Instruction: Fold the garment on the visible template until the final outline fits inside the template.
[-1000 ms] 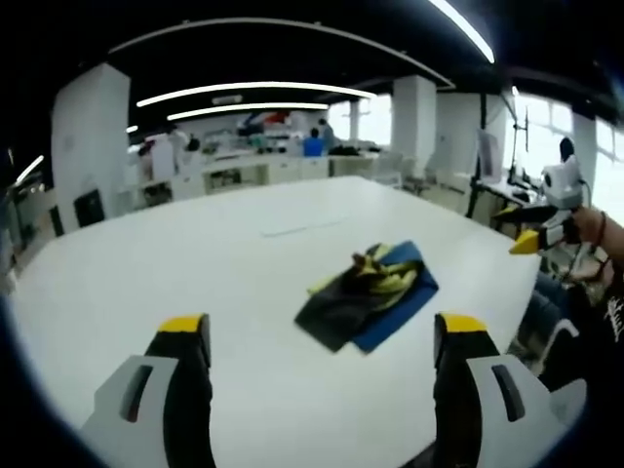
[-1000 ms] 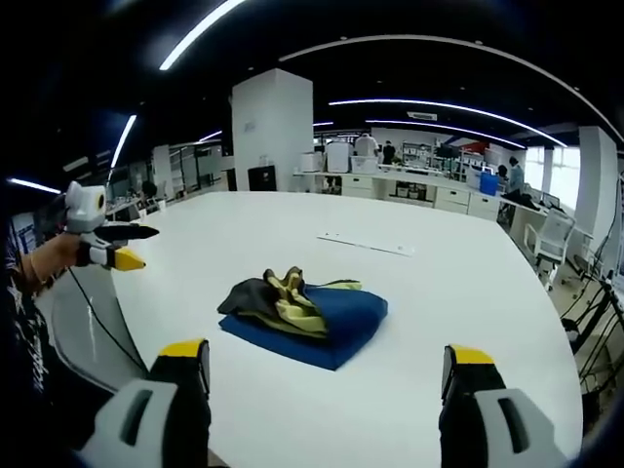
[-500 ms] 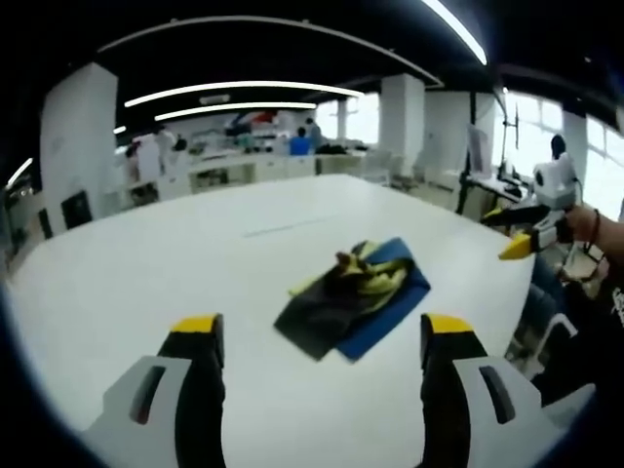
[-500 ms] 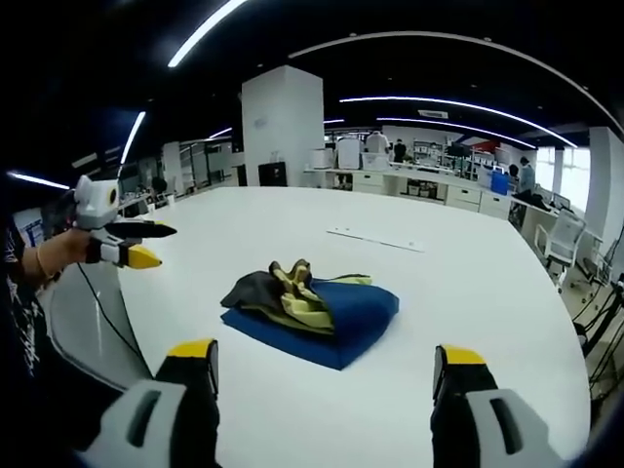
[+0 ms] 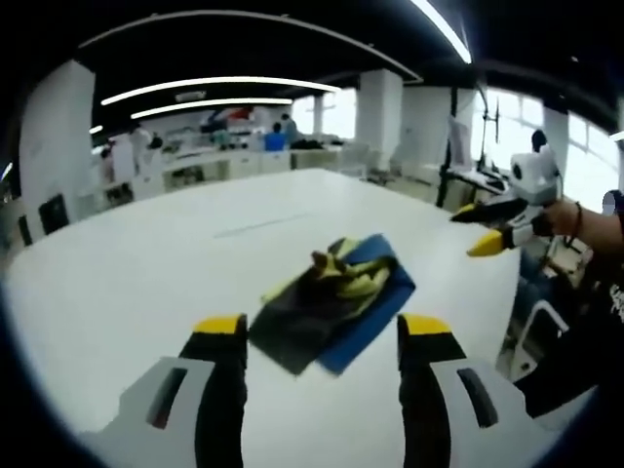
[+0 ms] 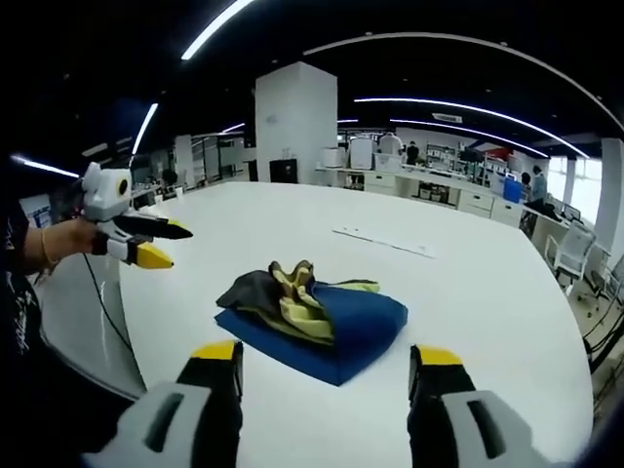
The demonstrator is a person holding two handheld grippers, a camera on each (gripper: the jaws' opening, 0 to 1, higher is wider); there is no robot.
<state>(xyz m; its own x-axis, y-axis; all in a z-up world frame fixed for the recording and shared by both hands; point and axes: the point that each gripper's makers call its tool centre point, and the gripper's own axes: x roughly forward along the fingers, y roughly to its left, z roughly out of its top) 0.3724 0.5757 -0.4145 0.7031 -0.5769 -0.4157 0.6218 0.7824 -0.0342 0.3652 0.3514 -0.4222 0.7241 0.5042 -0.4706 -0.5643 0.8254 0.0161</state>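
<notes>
Garment [image 6: 292,300] on table [image 6: 487,292]

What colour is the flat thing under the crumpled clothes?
Blue: the flat blue template under the crumpled dark and yellow garment. Right gripper view shows it best.

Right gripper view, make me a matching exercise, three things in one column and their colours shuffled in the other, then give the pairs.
Things:
1. Table
2. Flat template under the garment
3. Tips of the right gripper fingers

Colours:
A. Yellow
B. White
C. Blue

Pairs: 1-B, 2-C, 3-A
</notes>
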